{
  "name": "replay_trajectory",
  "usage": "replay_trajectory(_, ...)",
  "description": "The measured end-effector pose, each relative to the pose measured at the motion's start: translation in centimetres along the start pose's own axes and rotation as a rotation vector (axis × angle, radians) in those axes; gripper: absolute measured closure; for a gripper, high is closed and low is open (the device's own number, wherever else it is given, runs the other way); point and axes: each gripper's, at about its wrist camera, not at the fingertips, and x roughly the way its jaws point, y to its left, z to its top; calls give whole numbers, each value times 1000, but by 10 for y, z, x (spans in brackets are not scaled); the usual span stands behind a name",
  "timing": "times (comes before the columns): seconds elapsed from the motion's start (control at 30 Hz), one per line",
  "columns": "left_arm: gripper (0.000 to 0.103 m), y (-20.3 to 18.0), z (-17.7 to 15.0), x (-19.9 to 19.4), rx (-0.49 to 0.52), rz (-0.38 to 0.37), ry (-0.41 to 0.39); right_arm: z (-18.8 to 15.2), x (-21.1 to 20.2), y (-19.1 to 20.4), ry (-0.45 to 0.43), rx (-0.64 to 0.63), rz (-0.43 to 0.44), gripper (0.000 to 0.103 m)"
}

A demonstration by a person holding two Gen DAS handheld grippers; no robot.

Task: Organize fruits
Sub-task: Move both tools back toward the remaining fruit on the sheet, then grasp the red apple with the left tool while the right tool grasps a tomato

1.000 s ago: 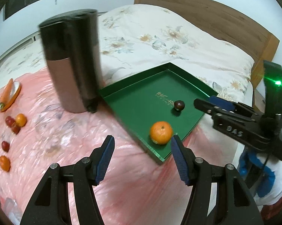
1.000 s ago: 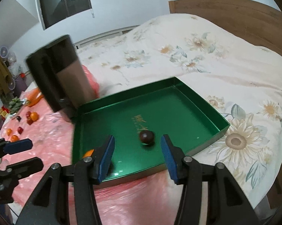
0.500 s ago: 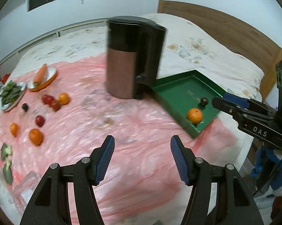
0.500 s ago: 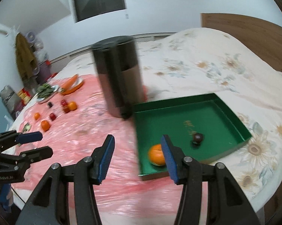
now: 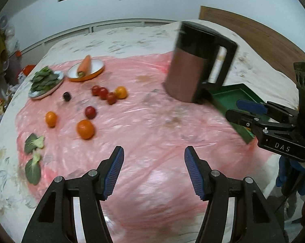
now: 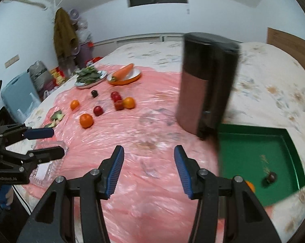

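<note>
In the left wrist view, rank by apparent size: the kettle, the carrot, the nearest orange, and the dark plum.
Largest to smallest, as they look:
1. Copper-and-black electric kettle
2. Orange carrot on the orange-rimmed plate
3. Round orange nearest the camera
4. Small dark plum
Carrot and orange are close; the orange lies nearer the camera, so that ranking is unsure.

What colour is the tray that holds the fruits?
Dark green; the tray shows best in the right wrist view.

Left gripper (image 5: 154, 170): fingers spread wide, nothing held, hovering level and forward-pointing. Right gripper (image 6: 149, 169): fingers likewise parted, empty, hovering. Each visible in the other's view, well apart, side by side.
</note>
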Motion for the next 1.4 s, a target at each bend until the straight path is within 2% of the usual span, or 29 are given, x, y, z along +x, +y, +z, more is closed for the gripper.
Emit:
replay_trajectory(0.3, 47, 73, 7, 26, -95, 58, 29, 22, 71, 26, 68, -80, 66, 33)
replay_trajectory(0.67, 47, 127, 42, 85, -89, 81, 65, 50, 158, 54, 108, 43, 231, 34)
replay_trajectory(0.73, 47, 133, 48, 100, -76, 68, 87, 58, 177, 55, 114, 83, 255, 37)
replay_trajectory(1.0, 47, 148, 61, 143, -30, 57, 146, 69, 240, 56, 153, 182, 274, 66)
replay_trajectory(1.23, 48, 155, 66, 166, -12, 57, 173, 79, 269, 54, 160, 225, 277, 70)
replay_trajectory(1.4, 54, 153, 68, 179, 5, 58, 195, 82, 279, 57, 174, 229, 255, 70)
